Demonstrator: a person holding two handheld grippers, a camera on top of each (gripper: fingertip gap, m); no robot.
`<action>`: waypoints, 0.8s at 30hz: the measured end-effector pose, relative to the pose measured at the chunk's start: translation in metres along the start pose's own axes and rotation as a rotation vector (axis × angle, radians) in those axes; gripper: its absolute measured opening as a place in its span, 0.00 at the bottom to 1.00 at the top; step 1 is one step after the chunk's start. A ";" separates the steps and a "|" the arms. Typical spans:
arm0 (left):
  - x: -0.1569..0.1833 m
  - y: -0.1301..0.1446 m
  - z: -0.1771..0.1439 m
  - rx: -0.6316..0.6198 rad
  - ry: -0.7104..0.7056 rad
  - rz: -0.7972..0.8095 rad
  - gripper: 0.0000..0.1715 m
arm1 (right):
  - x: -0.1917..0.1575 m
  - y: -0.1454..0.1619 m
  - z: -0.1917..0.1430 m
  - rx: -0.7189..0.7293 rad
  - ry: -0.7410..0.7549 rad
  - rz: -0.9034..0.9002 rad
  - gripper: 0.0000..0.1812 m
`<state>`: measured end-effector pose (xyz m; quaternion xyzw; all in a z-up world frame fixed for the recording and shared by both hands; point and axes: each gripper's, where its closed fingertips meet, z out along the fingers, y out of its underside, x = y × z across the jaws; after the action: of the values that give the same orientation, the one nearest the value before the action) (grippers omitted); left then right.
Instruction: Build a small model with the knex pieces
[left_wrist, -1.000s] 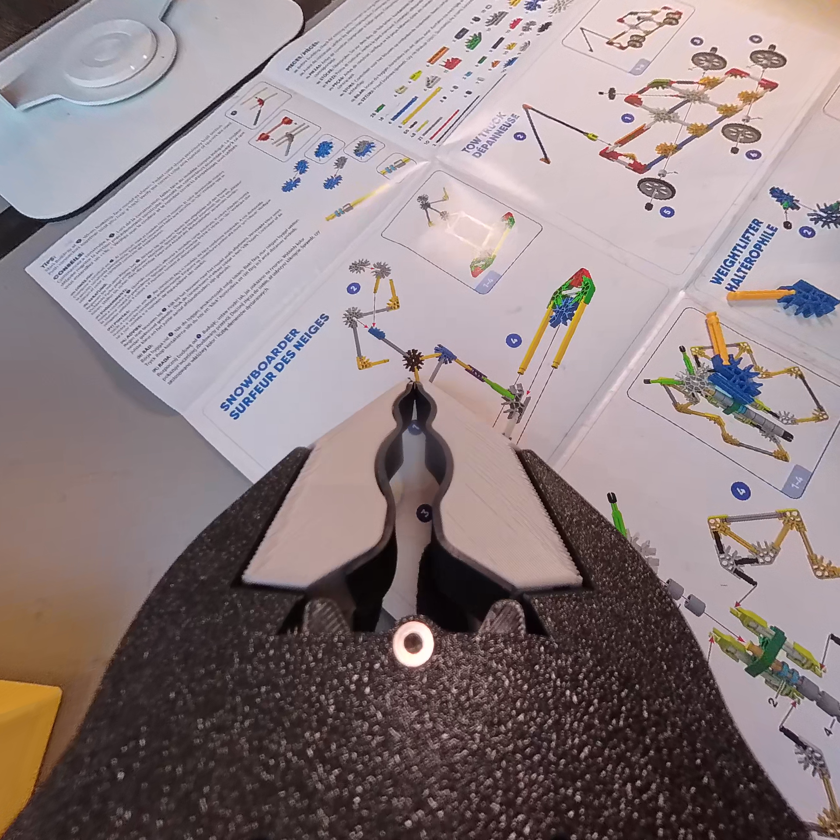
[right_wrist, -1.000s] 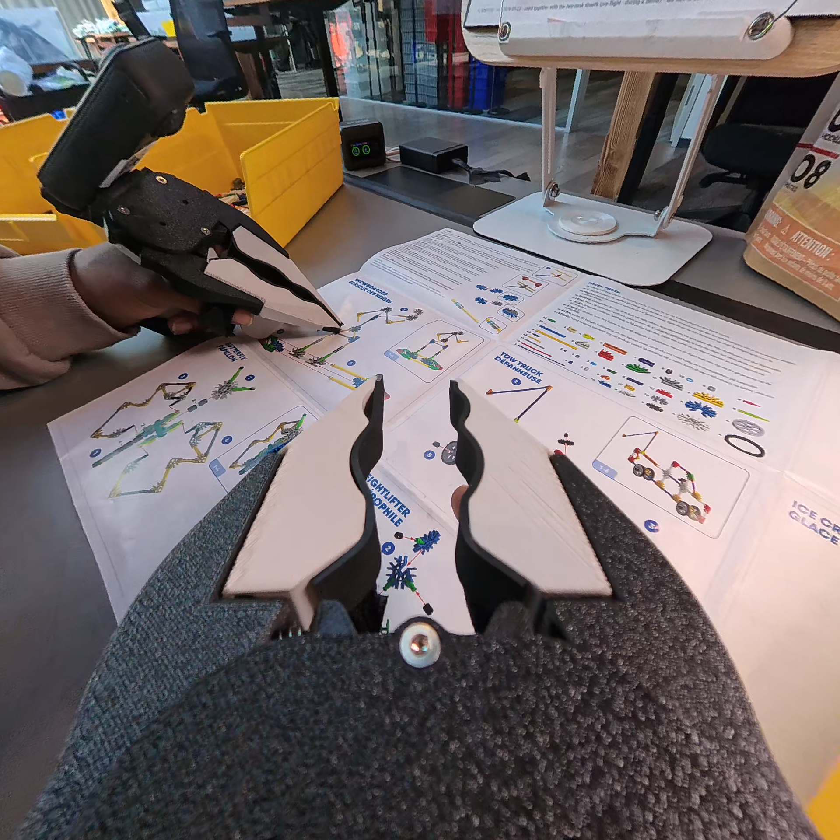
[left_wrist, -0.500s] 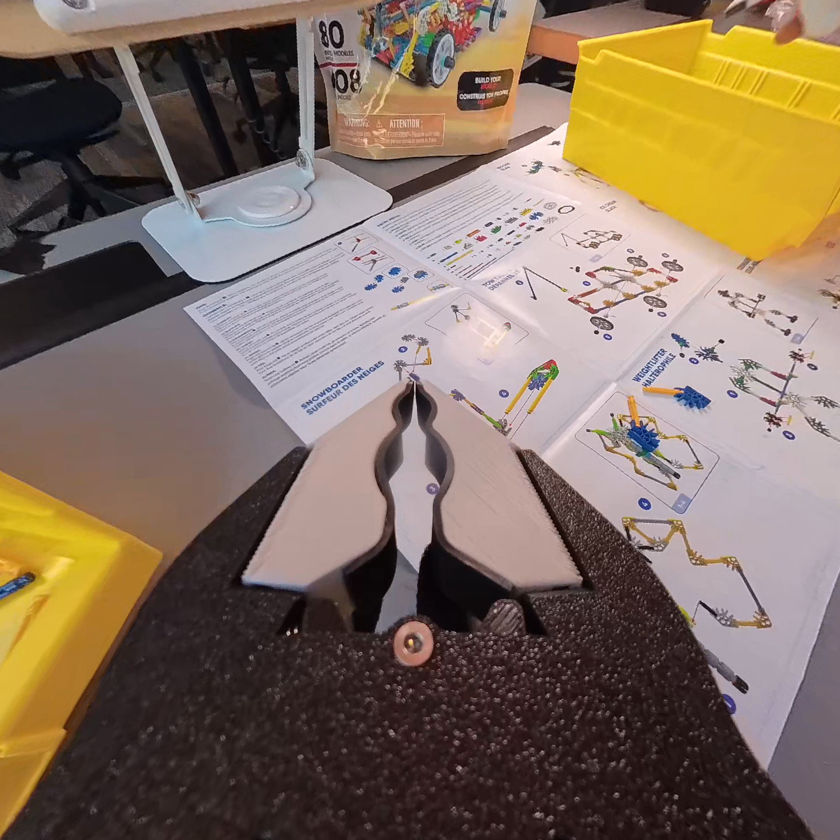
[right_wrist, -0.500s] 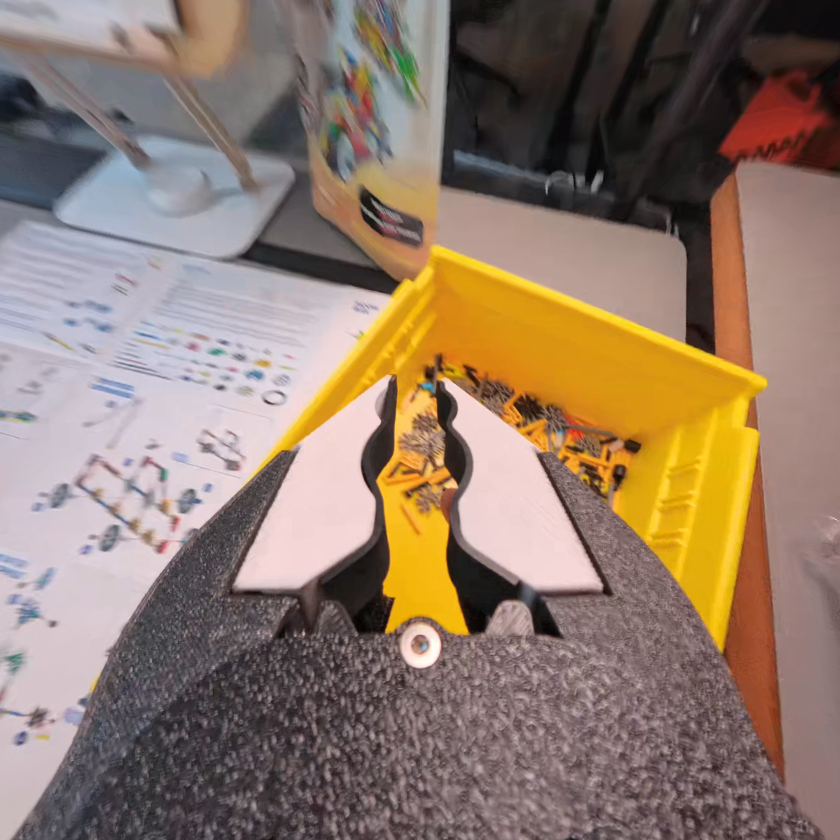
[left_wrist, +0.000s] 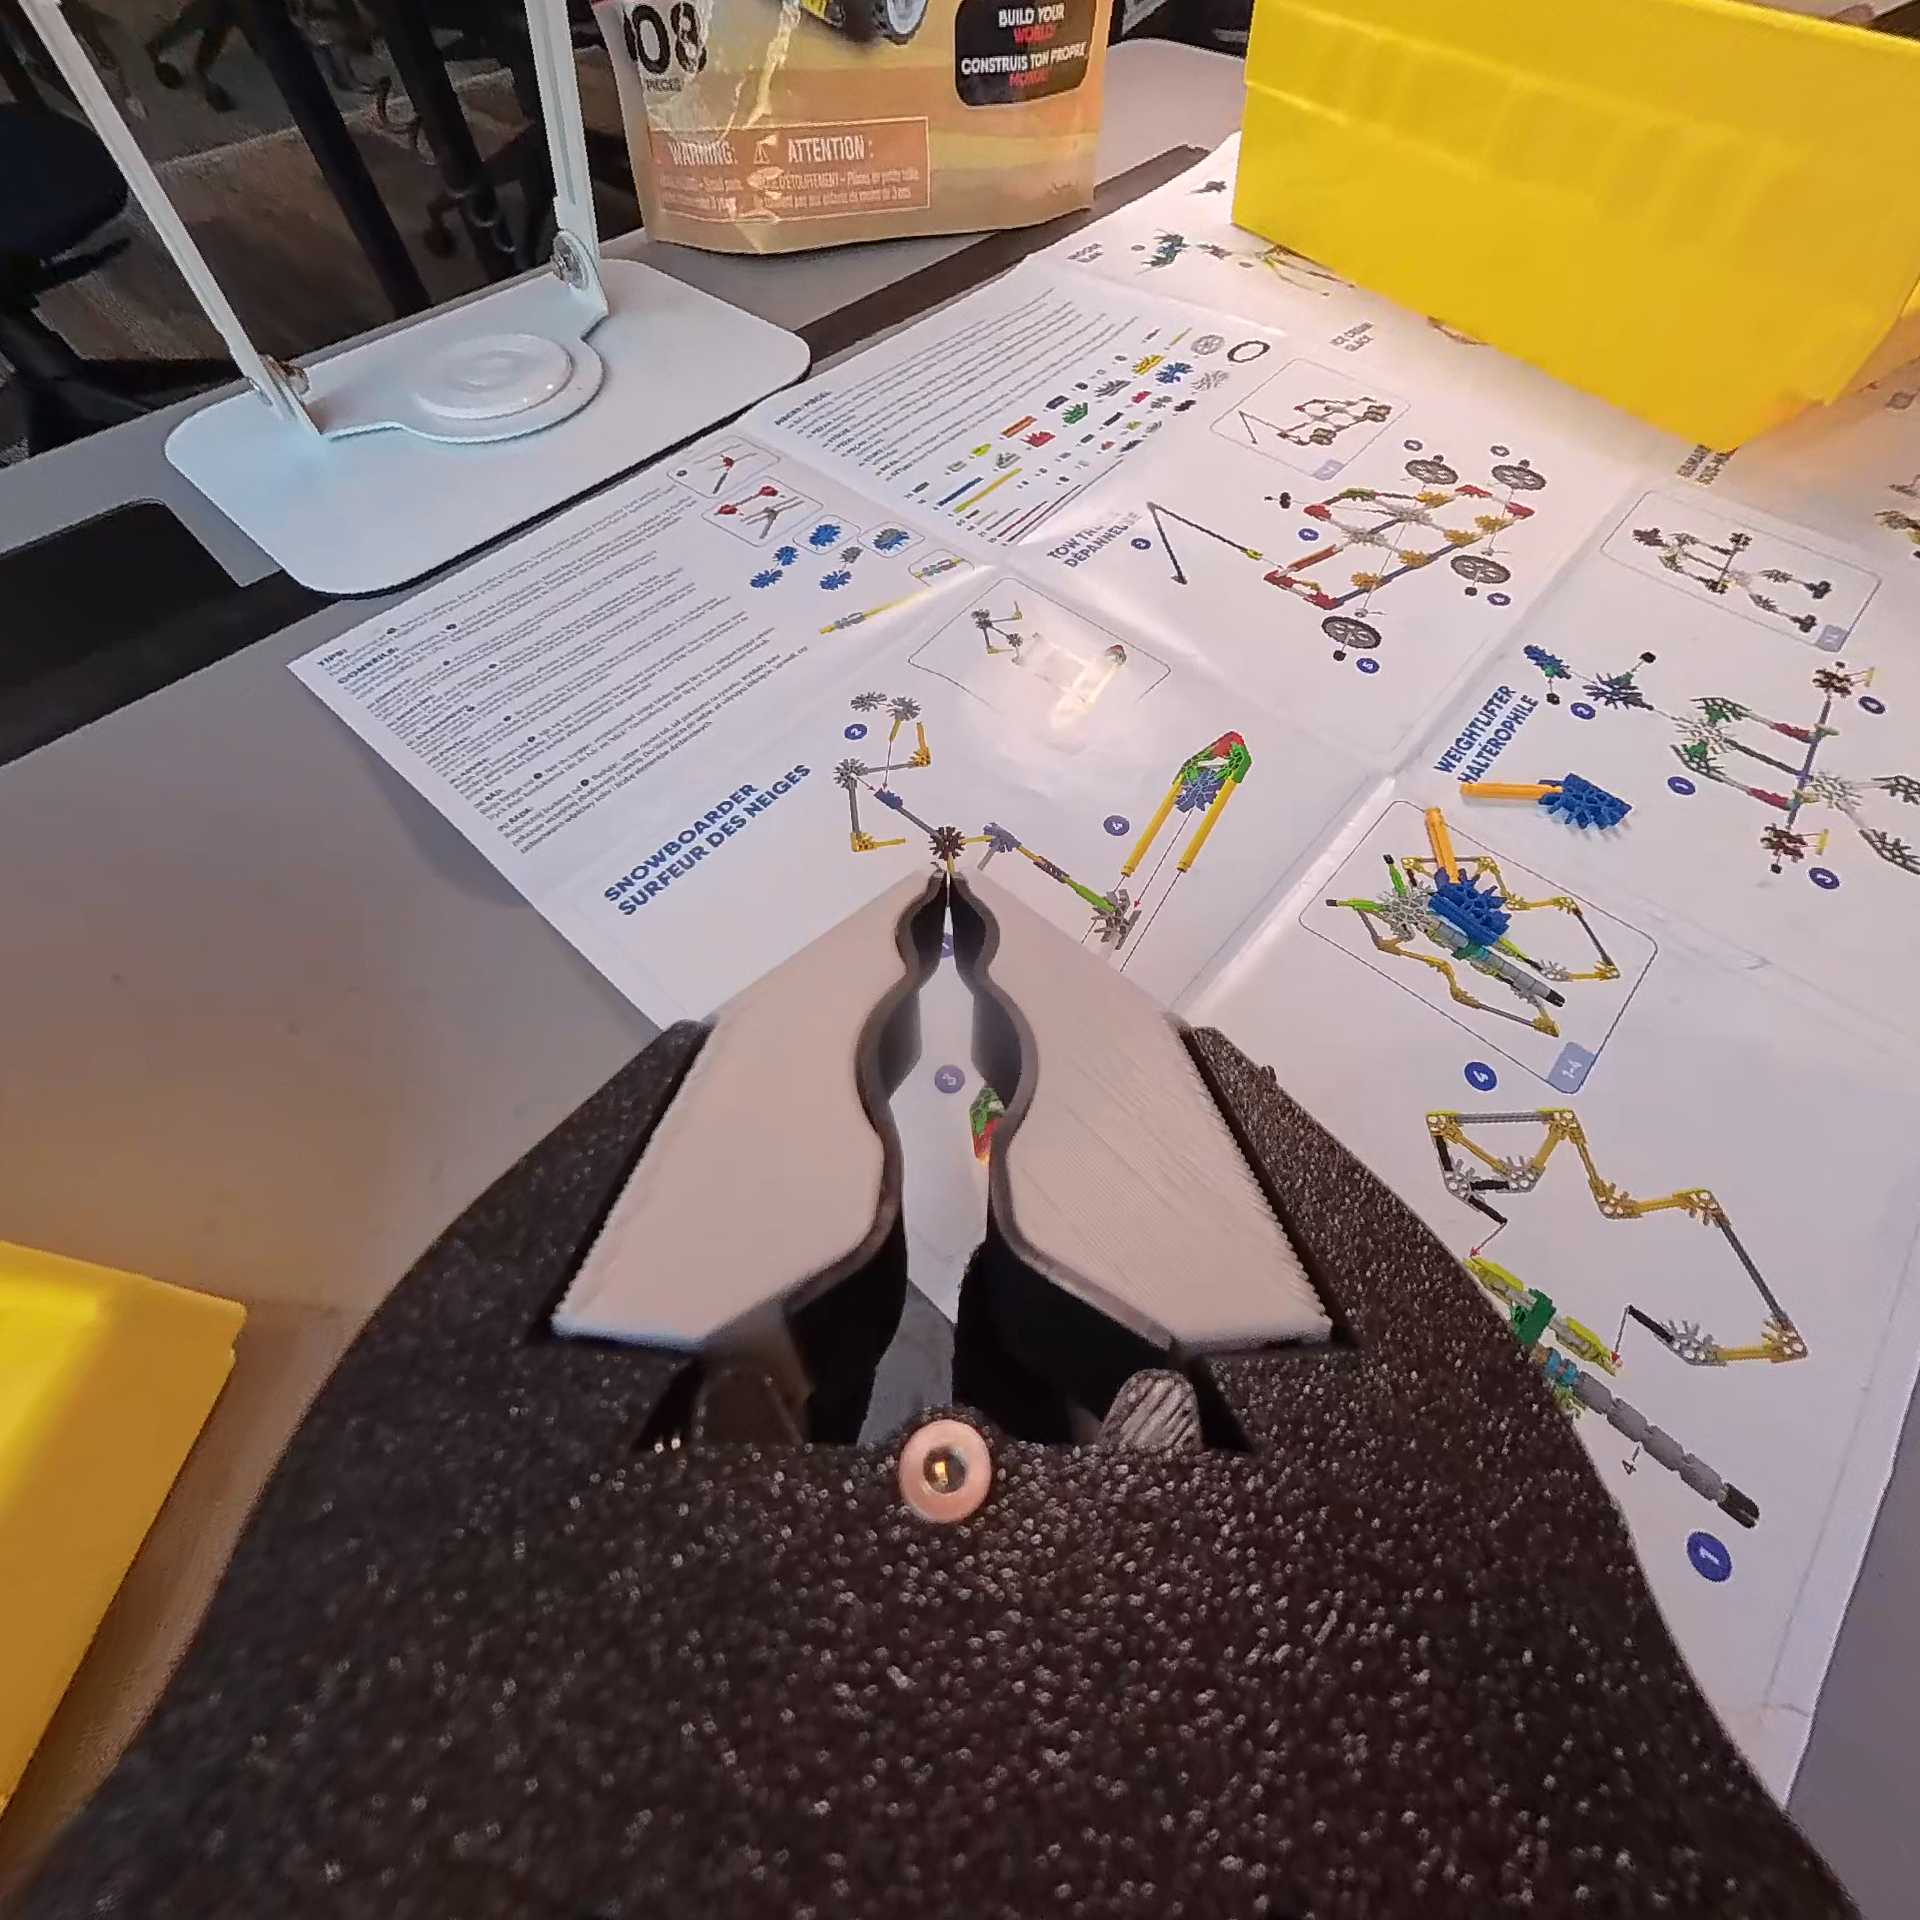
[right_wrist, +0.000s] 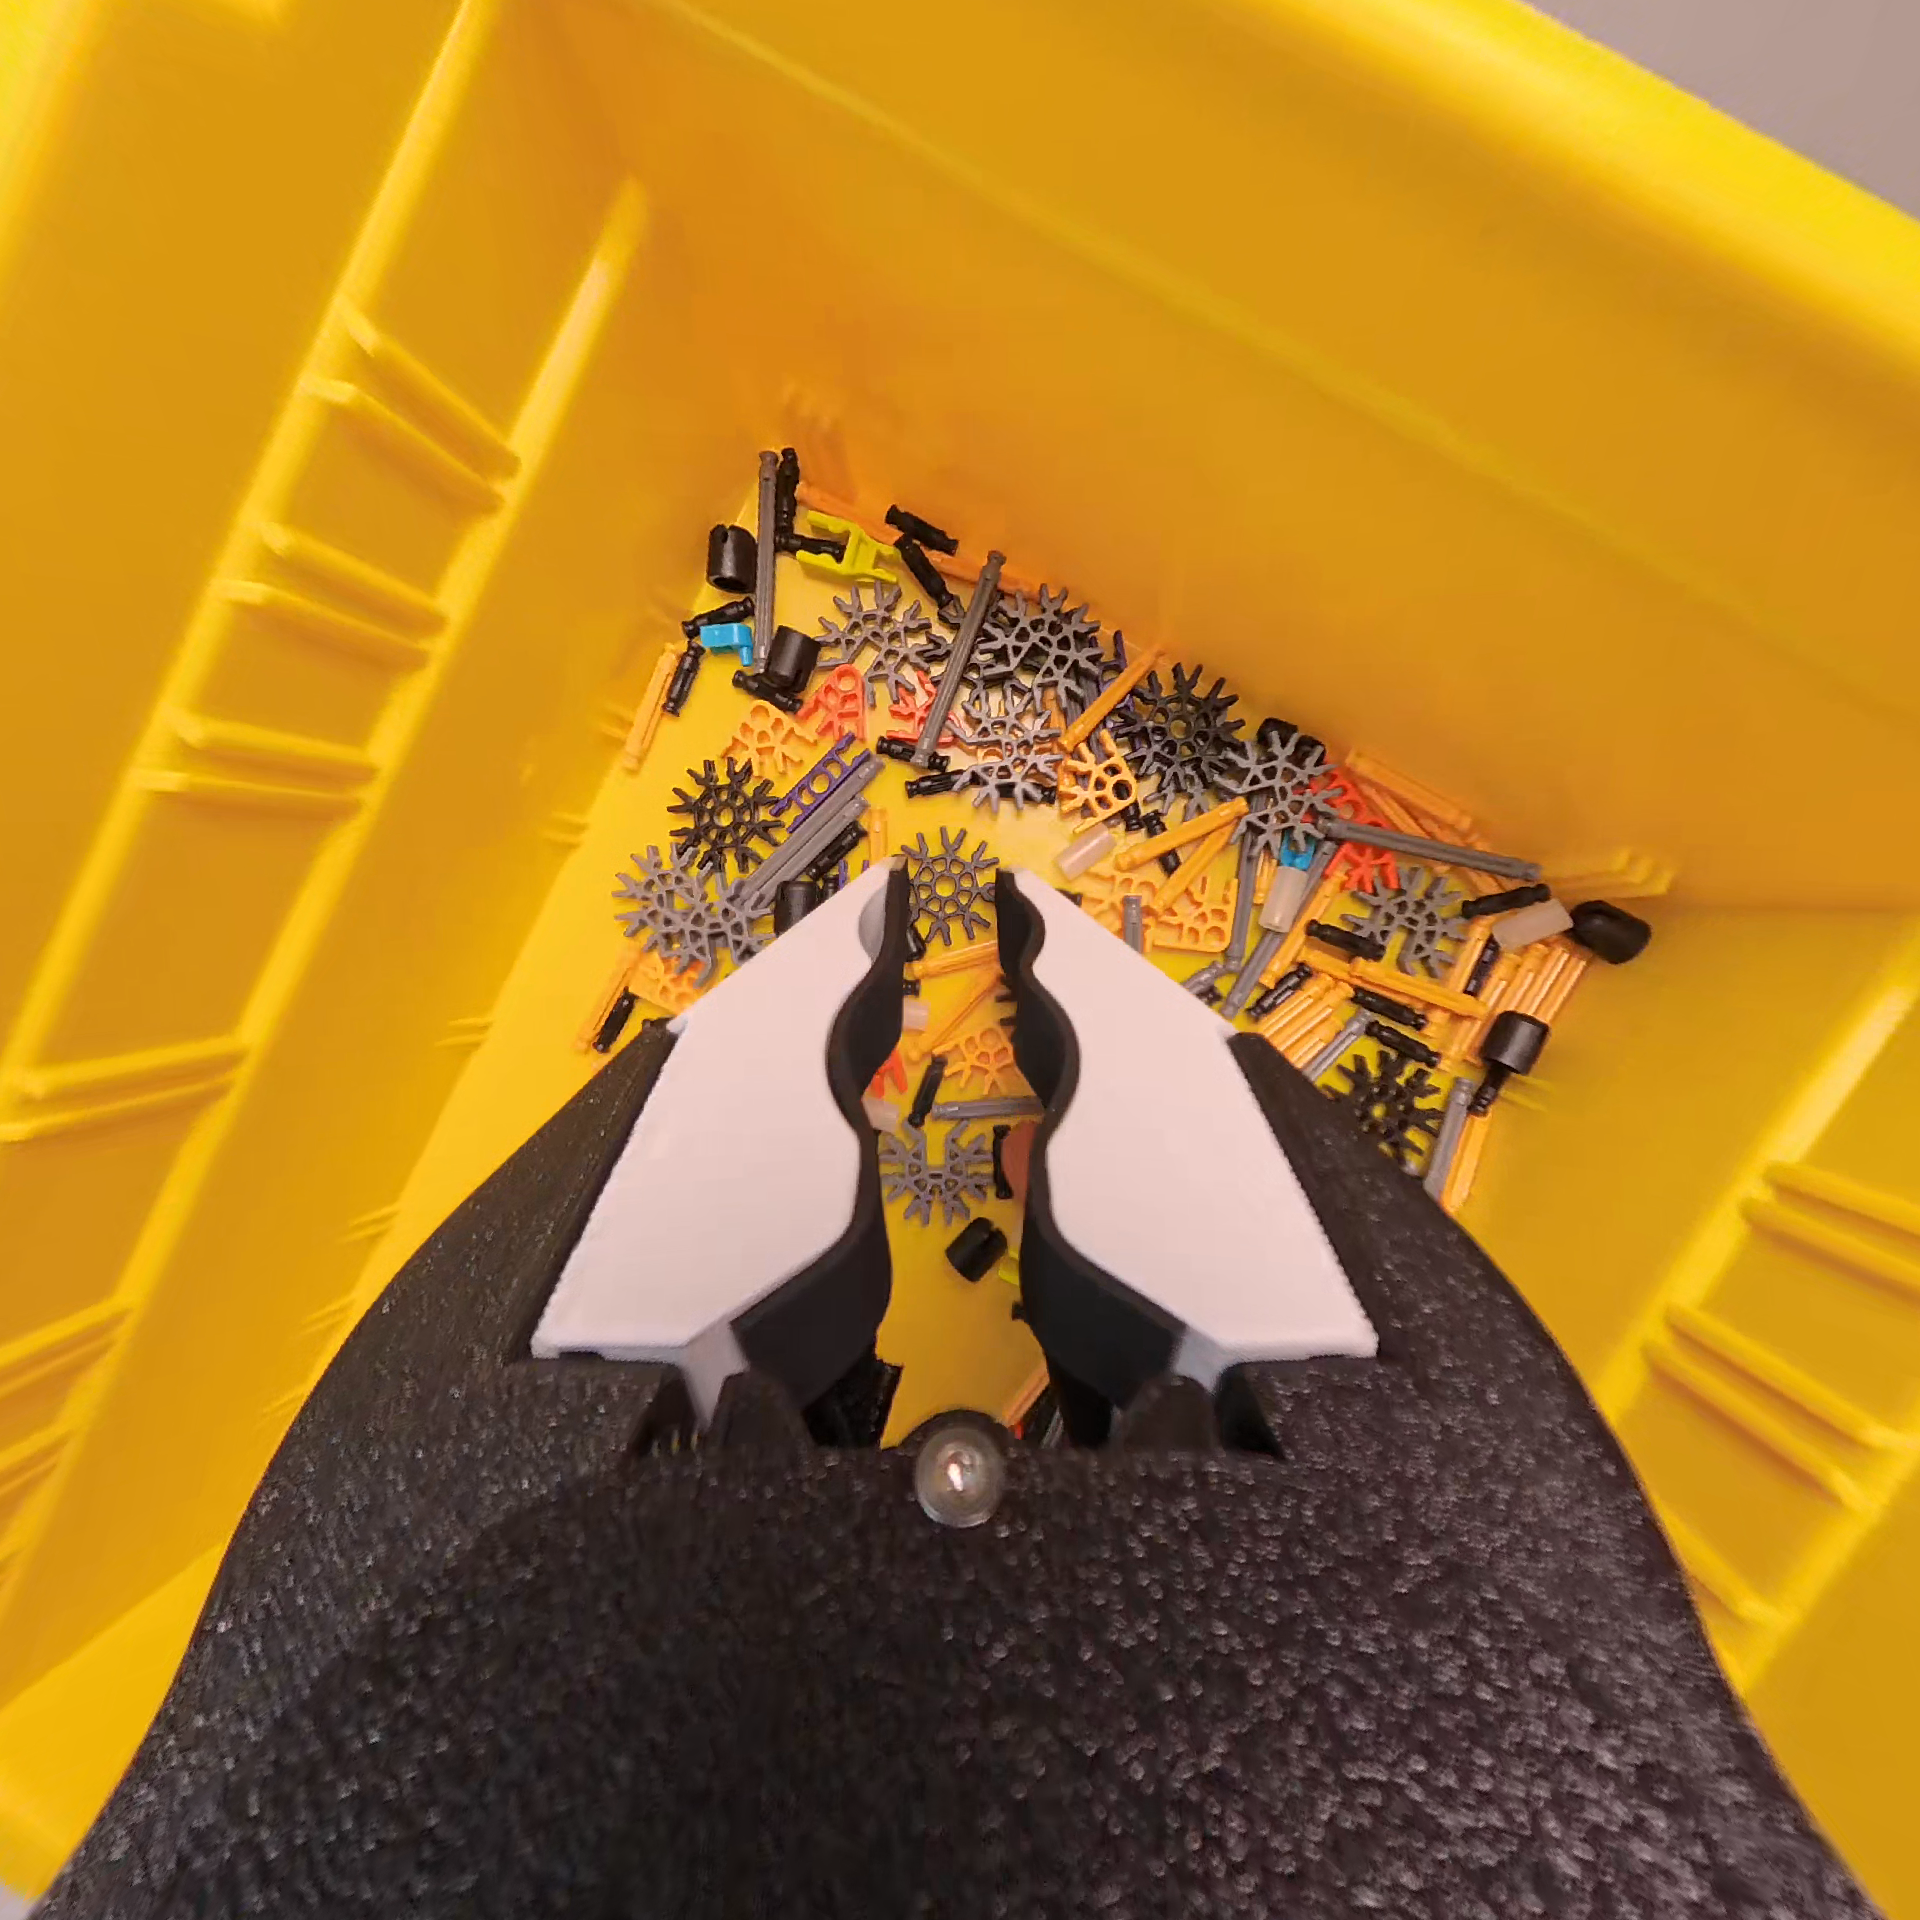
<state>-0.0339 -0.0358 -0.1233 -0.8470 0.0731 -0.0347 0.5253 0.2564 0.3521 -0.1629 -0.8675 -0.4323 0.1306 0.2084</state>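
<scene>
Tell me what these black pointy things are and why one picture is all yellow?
They are two grabbers, each held in a person's hand, with a camera looking along its two fingers. The left gripper is shut and holds nothing; it points at a big instruction sheet spread on a grey table, near a white stand, a toy bag and a yellow bin. The right gripper is open, holds nothing and is looking down into a yellow bin, just over a grey snowflake-shaped piece in a pile of toy rods and connectors.
</scene>
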 end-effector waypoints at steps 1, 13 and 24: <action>0.000 0.001 0.000 -0.003 0.002 0.000 0.00 | -0.002 0.002 -0.001 -0.007 -0.019 0.002 0.08; 0.000 0.003 0.002 -0.012 0.003 0.004 0.00 | -0.014 0.008 -0.004 -0.006 -0.046 -0.118 0.11; -0.001 0.007 0.003 -0.026 0.001 0.008 0.00 | -0.004 0.001 -0.010 0.002 -0.059 -0.108 0.10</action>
<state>-0.0353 -0.0361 -0.1312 -0.8534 0.0771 -0.0323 0.5145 0.2586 0.3458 -0.1548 -0.8385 -0.4843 0.1452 0.2031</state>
